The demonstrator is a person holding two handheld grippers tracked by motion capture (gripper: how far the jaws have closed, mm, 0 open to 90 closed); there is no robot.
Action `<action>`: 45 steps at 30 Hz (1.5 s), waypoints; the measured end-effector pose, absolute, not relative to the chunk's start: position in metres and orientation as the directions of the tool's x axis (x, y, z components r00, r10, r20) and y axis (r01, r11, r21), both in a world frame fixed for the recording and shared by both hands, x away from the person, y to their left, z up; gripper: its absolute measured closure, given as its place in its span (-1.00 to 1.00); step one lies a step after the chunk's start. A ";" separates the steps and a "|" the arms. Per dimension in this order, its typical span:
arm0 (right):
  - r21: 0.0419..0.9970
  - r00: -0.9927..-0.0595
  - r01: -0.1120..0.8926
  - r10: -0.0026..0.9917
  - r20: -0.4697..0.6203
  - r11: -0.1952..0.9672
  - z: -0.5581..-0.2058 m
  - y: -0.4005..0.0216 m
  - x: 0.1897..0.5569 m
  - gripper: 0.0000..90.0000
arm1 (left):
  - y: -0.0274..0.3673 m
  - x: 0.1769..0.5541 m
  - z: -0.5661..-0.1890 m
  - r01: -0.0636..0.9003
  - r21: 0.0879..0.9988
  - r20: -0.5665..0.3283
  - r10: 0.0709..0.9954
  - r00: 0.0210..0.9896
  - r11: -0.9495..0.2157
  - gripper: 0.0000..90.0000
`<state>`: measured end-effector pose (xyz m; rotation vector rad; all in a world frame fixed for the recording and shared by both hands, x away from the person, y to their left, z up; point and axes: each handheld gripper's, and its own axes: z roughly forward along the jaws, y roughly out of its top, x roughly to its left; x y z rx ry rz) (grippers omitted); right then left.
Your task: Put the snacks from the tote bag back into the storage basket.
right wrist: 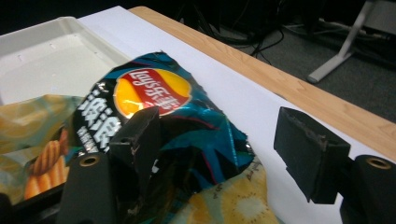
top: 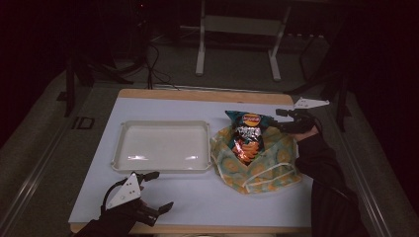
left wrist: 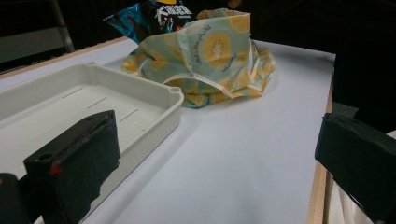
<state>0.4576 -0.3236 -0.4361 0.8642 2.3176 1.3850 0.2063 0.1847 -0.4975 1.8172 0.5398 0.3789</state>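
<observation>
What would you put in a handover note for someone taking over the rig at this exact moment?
Left gripper: open, holds nothing, near the table's front edge in front of the empty white tray.
Right gripper: open, at the top corner of the Lay's chip bag. In the right gripper view the bag's top lies between its jaws, with no grip to be seen.
The chip bag sticks out of the kiwi-print fabric bag, which sits right of the tray on the white table.
Done: nothing is in the tray.
Left, as it looks: close on the chip bag, pull it out and probably set it in the tray.
</observation>
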 end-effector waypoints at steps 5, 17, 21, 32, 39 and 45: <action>0.866 -0.759 0.374 0.646 0.081 0.331 -0.445 -0.325 0.468 -0.30 | 0.185 0.207 -0.498 0.172 0.953 -0.012 0.538 0.843 -0.249 -0.99; 0.822 -0.770 0.428 0.628 0.113 0.377 -0.462 -0.312 0.478 -0.30 | 0.185 0.207 -0.498 0.173 0.952 -0.010 0.539 0.842 -0.253 -0.99; 0.811 -0.774 0.446 0.618 0.137 0.379 -0.465 -0.309 0.480 -0.30 | 0.184 0.207 -0.499 0.173 0.952 -0.009 0.539 0.842 -0.254 -0.99; 0.781 -0.786 0.478 0.593 0.175 0.403 -0.475 -0.307 0.485 0.07 | 0.184 0.207 -0.499 0.174 0.950 -0.007 0.537 0.843 -0.260 -0.99; 0.747 -0.802 0.488 0.570 0.180 0.451 -0.481 -0.298 0.489 0.42 | 0.184 0.207 -0.499 0.174 0.949 -0.005 0.536 0.844 -0.265 -0.99; 0.724 -0.806 0.486 0.572 0.154 0.490 -0.484 -0.292 0.489 0.90 | 0.184 0.207 -0.499 0.173 0.949 -0.005 0.536 0.844 -0.264 -0.99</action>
